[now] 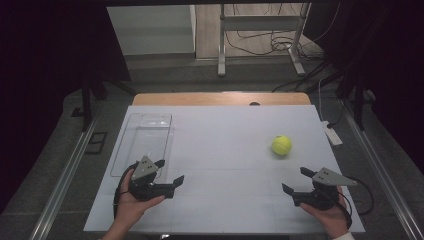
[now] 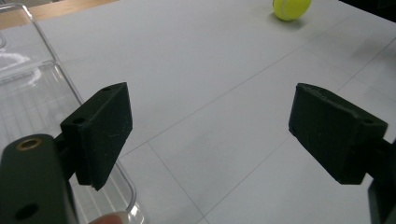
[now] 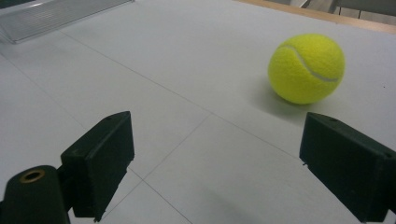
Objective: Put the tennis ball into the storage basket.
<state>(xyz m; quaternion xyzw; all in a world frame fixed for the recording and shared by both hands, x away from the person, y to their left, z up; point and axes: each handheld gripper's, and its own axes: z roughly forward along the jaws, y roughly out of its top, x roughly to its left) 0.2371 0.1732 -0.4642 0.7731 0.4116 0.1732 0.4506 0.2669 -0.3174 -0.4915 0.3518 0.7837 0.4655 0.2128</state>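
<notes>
We're right at the start here, nothing grabbed yet. Both tools are spread wide with nothing between the jaws: the left gripper point(image 1: 167, 171) hangs just beside the near end of the tray point(image 1: 131, 150), and the right gripper point(image 1: 296, 180) sits low over the mat point(image 1: 225, 160) with the ball point(image 1: 281, 145) a bit ahead of it and slightly off to its right jaw's side. From the left gripper's own camera the ball point(image 2: 292, 8) is way out ahead and to the right, well apart, with the tray point(image 2: 28, 93) hugging its left jaw. So our guess is the right one takes the ball and it ends up in the tray, though that's just how it looks from the layout. Next move, we reckon: push the right gripper forward and a touch to its right so the ball point(image 3: 306, 68) lands dead centre between the jaws, then close gently on its widest part. It's a round fuzzy felt thing, yellow-green with a pale curved seam, so it'll roll off if one jaw nudges it first, and the jaws need to straddle the middle, not the top. The felt should grip fine on the flat black pads point(image 3: 105, 158), which look matte and slightly rough. The tray is clear hard plastic, a long rectangle with rounded corners, a raised rim and a ribbed floor. The mat is smooth pale sheet with thin grid lines.
</notes>
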